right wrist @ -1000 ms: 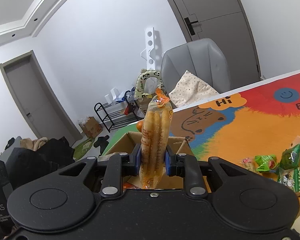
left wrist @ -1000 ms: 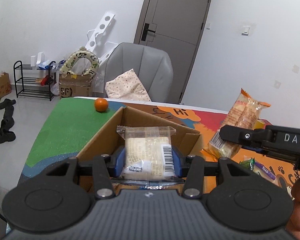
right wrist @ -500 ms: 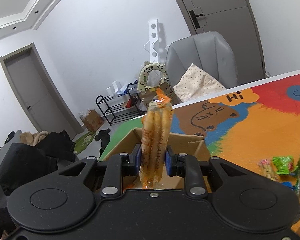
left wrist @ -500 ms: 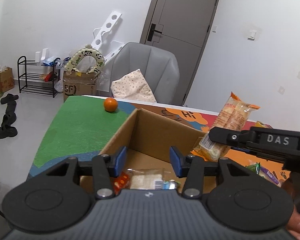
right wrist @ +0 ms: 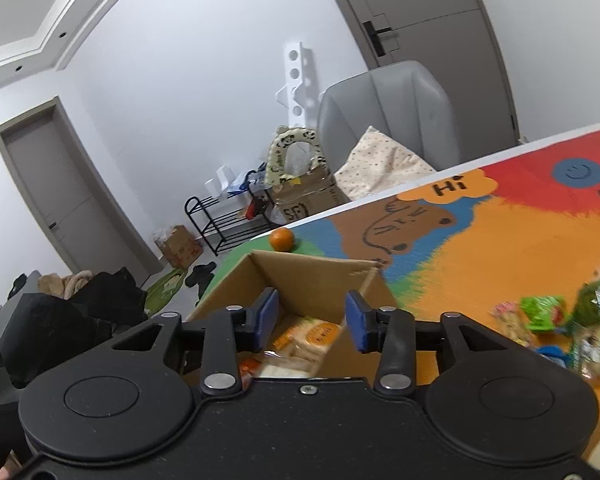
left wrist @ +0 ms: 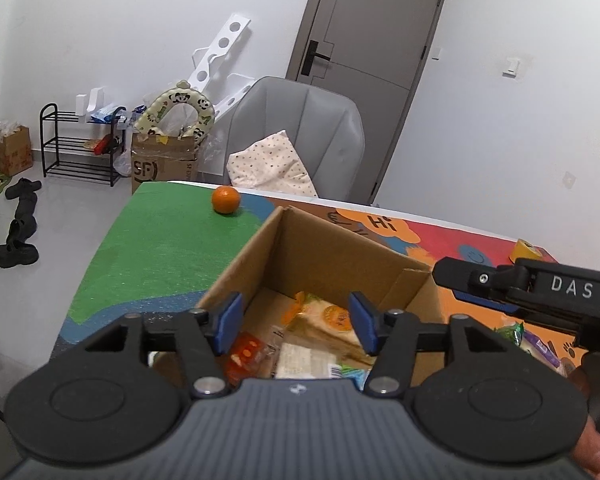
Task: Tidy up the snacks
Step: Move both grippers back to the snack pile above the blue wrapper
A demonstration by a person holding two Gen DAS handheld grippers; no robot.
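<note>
A colourful cartoon-printed table mat (right wrist: 500, 240) is carrying an open brown cardboard box (left wrist: 332, 256), which is holding the orange-striped clear bread packet (left wrist: 328, 322) among other wrapped snacks. Both the left gripper (left wrist: 296, 322) and the right gripper (right wrist: 312, 316) are hovering over the box with blue-padded jaws spread apart, gripping nothing. Small green snack packets (right wrist: 560, 312) are lying on the mat to the box's right, and a round orange fruit (left wrist: 225, 199) is sitting beyond it.

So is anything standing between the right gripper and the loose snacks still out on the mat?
Nothing visible does. The right gripper is open over the cardboard box; the loose snacks lie to its right on bare mat, beyond the box's near wall.
</note>
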